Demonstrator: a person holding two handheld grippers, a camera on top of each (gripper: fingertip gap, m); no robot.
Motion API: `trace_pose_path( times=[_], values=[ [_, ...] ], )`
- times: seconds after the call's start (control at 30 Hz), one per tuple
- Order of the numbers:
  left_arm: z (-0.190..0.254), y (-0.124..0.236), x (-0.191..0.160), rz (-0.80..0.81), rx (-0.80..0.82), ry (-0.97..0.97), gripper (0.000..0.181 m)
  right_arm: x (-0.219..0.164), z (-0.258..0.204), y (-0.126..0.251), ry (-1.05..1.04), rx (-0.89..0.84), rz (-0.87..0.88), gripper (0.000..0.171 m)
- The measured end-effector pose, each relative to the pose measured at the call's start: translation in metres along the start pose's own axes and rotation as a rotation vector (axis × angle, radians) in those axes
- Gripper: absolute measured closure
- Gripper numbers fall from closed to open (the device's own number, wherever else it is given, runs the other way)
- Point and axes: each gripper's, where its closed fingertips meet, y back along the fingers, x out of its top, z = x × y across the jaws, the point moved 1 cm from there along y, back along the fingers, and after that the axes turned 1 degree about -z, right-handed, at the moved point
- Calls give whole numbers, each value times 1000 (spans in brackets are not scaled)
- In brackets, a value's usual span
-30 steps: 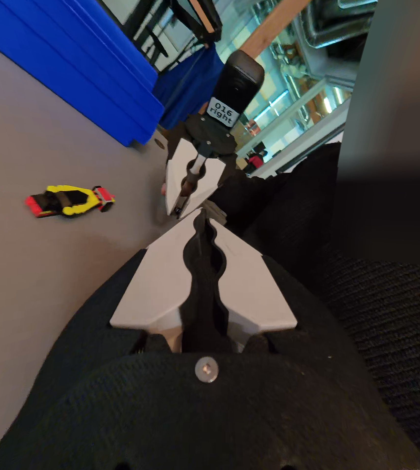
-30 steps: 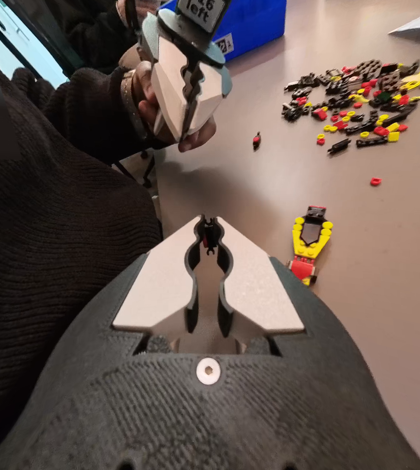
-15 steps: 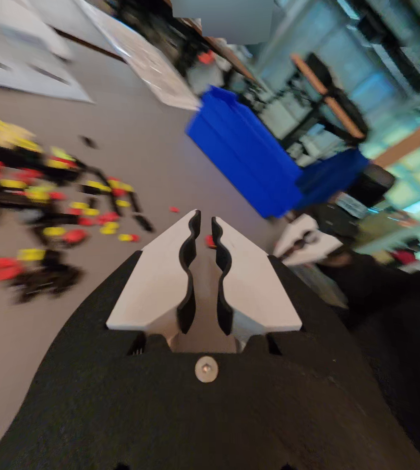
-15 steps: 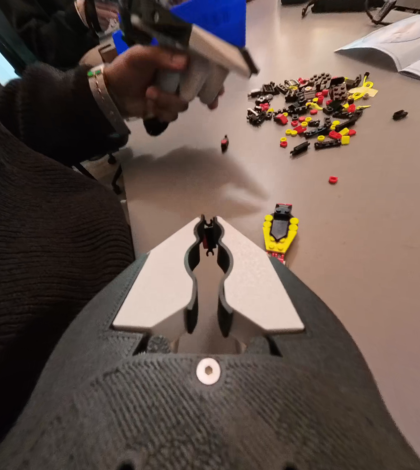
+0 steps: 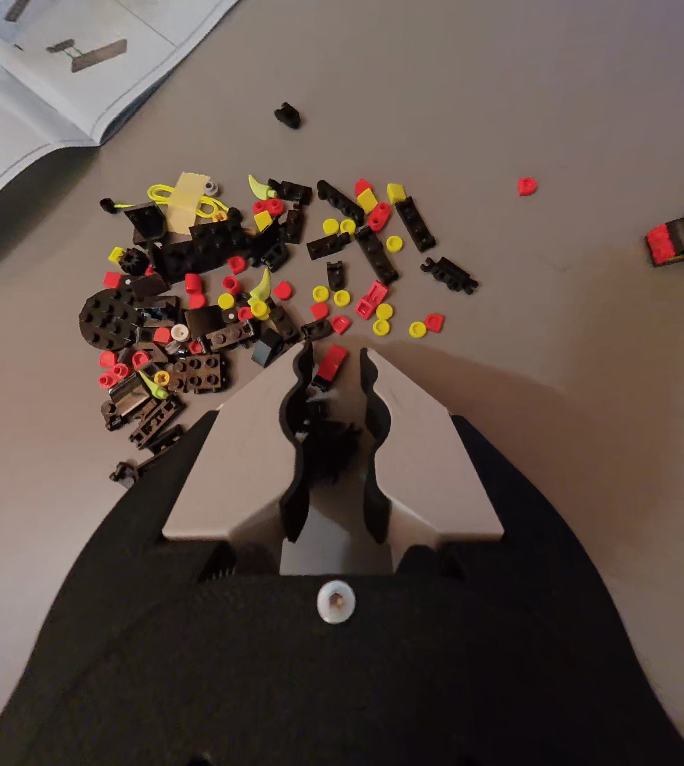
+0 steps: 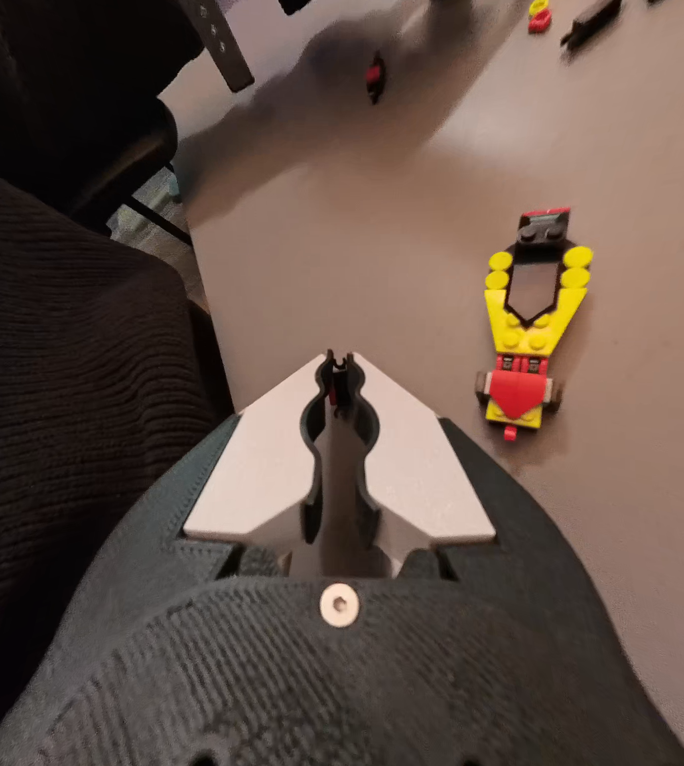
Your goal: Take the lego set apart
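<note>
Disassembly is well along, judging by the heap of loose pieces (image 5: 257,286) spread over the grey bench (image 5: 539,103), black plates mixed with red and yellow studs, an open instruction booklet (image 5: 42,74) lying beyond them. The left gripper (image 5: 335,356) hangs over the near edge of that heap with its jaws parted; a small red-and-black piece (image 5: 331,364) shows in the gap between them, and whether it lies on the bench or is falling cannot be told. The right gripper (image 6: 338,359) sits low by the bench edge, jaws clenched on a thin black clip part (image 6: 340,387) with a sliver of red beside it. What remains built is the yellow, red and black car body (image 6: 533,327), flat on the bench just right of the right gripper and well apart from the heap. The step in hand looks like dropping off freed parts. Next the right gripper's part needs releasing among the pieces, then the body wants pinning with one gripper while the other pries a plate.
</note>
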Motion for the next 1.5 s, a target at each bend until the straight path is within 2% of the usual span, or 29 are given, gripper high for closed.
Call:
trace_pose_path(
  times=[0.03, 0.07, 0.13, 0.23, 0.37, 0.43, 0.5, 0.7, 0.8, 0.93, 1.13, 1.3, 1.43, 1.5],
  values=[
    [-1, 0, 2, 1, 2, 13, 164, 0, 1, 0, -9, 4, -3, 165],
    [-2, -1, 1, -6, 5, 31, 172, 2, 2, 0, -7, -1, 6, 157],
    [1, 2, -1, -16, -2, 43, 177, 12, 4, 6, 11, -23, 57, 136],
    [6, 14, 8, 62, -32, 96, 181, 32, 5, 20, 45, -55, 179, 128],
    [33, 53, 52, 358, -339, 413, 181, 56, 3, 42, 66, -76, 348, 125],
    [30, 66, 63, 436, -369, 478, 181, 61, 1, 47, 62, -71, 387, 125],
    [23, 61, 55, 397, -291, 440, 181, 59, 0, 46, 56, -59, 379, 126],
    [-2, 19, 4, 60, 94, 96, 169, 56, -5, 44, 58, -33, 366, 127],
    [-4, 12, -1, 7, 157, 14, 161, 56, -7, 45, 57, -26, 370, 127],
    [8, 5, -4, -18, 77, 23, 157, 56, -6, 46, 47, -20, 371, 127],
    [14, 5, -5, 6, 10, 49, 163, 56, -5, 45, 41, -18, 368, 128],
    [15, 4, 2, 26, 3, 9, 155, 55, -4, 42, 36, -15, 362, 128],
    [15, -2, 1, -6, -16, 75, 171, 54, -4, 41, 35, -12, 355, 128],
    [16, 1, 2, 4, -27, 97, 173, 54, -4, 41, 38, -15, 353, 129]
  ],
)
